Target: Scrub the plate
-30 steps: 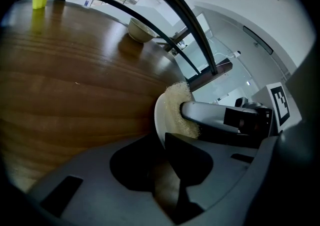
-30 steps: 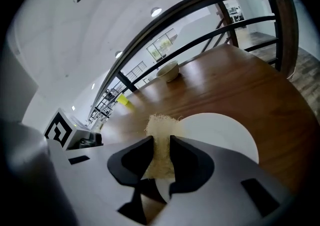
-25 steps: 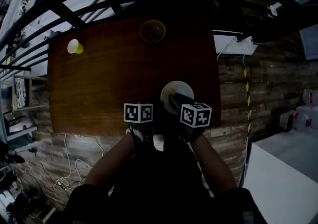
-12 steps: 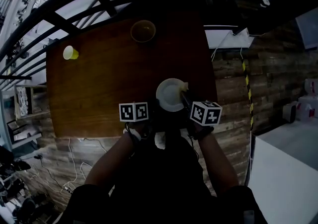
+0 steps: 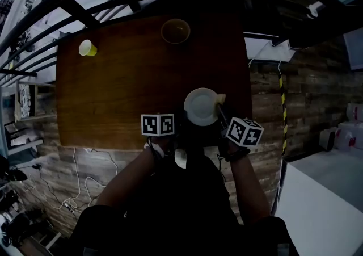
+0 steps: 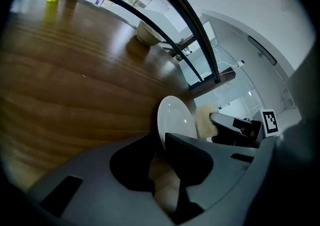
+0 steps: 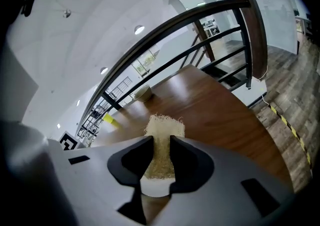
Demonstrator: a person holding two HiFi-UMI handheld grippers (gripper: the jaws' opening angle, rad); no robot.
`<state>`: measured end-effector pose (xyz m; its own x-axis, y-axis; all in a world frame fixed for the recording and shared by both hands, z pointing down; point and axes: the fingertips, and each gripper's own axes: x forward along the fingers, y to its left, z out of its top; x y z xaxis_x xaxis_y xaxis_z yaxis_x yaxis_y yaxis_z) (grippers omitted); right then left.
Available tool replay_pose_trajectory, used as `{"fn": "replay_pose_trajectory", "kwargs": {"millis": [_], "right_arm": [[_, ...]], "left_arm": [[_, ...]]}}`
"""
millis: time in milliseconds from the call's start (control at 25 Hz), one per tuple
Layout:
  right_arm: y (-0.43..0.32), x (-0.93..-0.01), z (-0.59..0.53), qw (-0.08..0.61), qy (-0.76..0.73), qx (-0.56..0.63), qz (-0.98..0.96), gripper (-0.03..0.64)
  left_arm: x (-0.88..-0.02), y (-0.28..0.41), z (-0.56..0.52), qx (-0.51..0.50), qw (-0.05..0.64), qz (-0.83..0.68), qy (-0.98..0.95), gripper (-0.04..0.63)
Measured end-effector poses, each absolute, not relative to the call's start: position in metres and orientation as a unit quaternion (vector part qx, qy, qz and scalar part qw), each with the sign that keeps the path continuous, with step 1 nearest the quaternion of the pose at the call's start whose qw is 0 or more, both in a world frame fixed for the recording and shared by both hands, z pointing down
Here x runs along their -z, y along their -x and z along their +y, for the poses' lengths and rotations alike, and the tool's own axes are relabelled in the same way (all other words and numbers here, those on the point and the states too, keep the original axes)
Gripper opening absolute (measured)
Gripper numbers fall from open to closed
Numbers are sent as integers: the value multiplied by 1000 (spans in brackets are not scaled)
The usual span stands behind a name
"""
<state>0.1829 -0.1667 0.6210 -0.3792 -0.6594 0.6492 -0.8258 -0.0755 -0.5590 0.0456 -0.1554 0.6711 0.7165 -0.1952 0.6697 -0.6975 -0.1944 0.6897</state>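
A white plate point(image 5: 201, 106) sits near the front right of the brown table point(image 5: 113, 90). In the left gripper view the plate point(image 6: 176, 120) stands tilted on edge, and my left gripper point(image 6: 164, 142) is shut on its near rim. My right gripper point(image 7: 161, 145) is shut on a pale yellow sponge point(image 7: 164, 135), with the plate's white rim point(image 7: 150, 188) just below its jaws. In the head view the sponge point(image 5: 220, 99) rests at the plate's right rim, ahead of the right gripper point(image 5: 222, 114). From the left gripper view, the sponge point(image 6: 204, 121) touches the plate's face.
A tan bowl point(image 5: 174, 31) stands at the far edge of the table and a yellow cup point(image 5: 87, 48) at the far left. A dark railing point(image 5: 91, 11) runs behind the table. The table's right edge point(image 5: 248, 79) lies close to the plate.
My right gripper has slid with the sponge from over the plate's middle to its right rim. The left gripper has kept its hold on the plate.
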Motion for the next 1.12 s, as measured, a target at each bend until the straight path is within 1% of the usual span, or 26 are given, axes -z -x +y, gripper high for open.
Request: {"fn": "replay_pose_trajectory", "kwargs": {"millis": [120,280,440,560,760,960,1120], "right_arm": [[-151,-617,-169,95,-523,-481,-697,114],[-100,-621,-166,131,-476,-473,-730,114],[-51,-625,-163,159,-431,-464,-757,115],[-31,-628,-163,172,-412,-459,-768,115],[-43,-633,-165,175,-425,-457,-762,115],[-71,-643,-159,178,-443,-466,-745,114],[-99,-643,-158,165,-473,-470,-727,114]], "left_arm": [[-670,-43,-153,-208,565,-301,-739,78],[-662,-31,-156,-157,588,-312,-729,78],[-655,6,-161,-123,596,-342,-716,78],[-653,33,-163,-107,599,-369,-702,78],[-652,41,-159,-104,600,-376,-699,78],[-651,19,-156,-130,584,-358,-717,78],[-650,-1,-160,-157,566,-340,-735,78]]}}
